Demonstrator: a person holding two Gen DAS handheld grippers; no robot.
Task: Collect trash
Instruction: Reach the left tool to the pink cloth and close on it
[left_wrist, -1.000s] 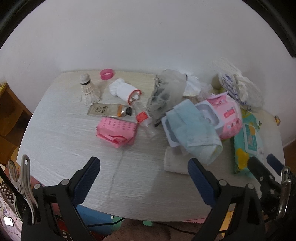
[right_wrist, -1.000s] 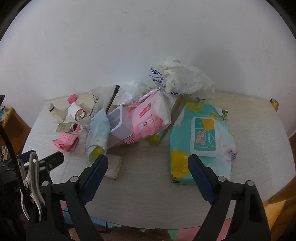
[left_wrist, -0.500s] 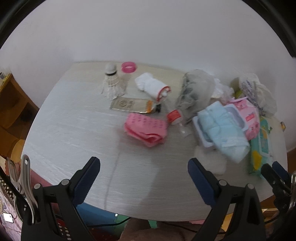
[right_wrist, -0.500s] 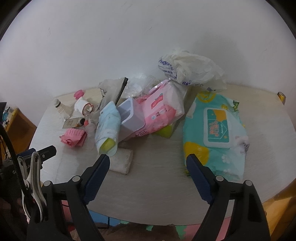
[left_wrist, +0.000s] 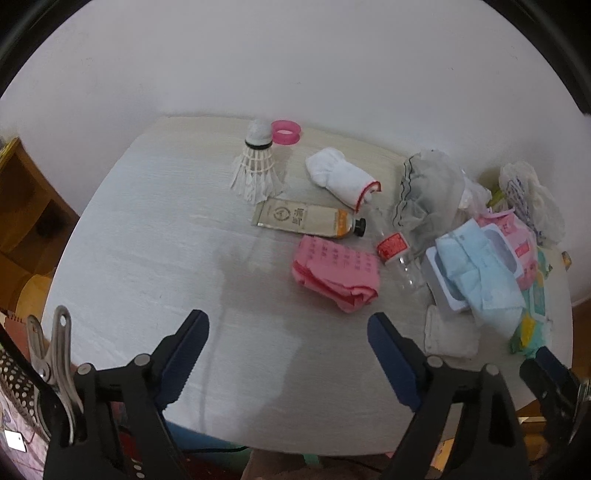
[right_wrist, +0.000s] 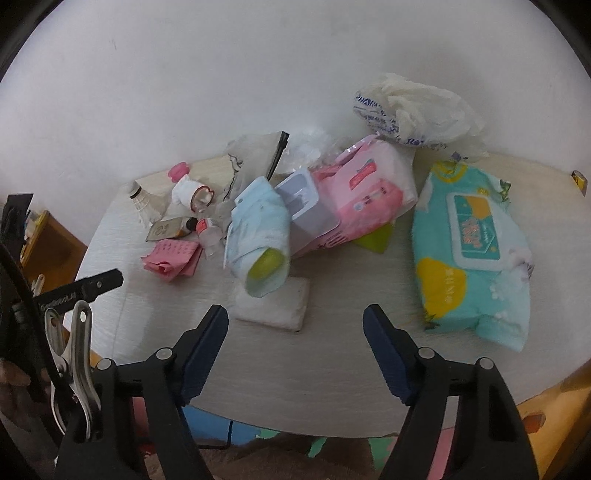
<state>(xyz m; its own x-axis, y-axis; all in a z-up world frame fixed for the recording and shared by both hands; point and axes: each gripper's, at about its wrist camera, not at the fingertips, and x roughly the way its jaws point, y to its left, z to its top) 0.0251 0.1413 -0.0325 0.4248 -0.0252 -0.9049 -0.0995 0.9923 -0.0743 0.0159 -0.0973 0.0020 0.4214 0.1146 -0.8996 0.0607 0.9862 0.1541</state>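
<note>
The left gripper (left_wrist: 288, 347) has swung left along the tabletop (left_wrist: 155, 236), away from the blue cloth (left_wrist: 476, 269) and toward the shuttlecock (left_wrist: 256, 166). The right gripper (right_wrist: 295, 343) has closed in on the white pad (right_wrist: 275, 301) under that cloth.

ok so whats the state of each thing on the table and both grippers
left gripper: open, empty
right gripper: open, empty
shuttlecock: upright on its feathers
tube: lying flat, capped
small bottle: on its side
teal wipes pack: lid shut
pink cloth: folded
</note>
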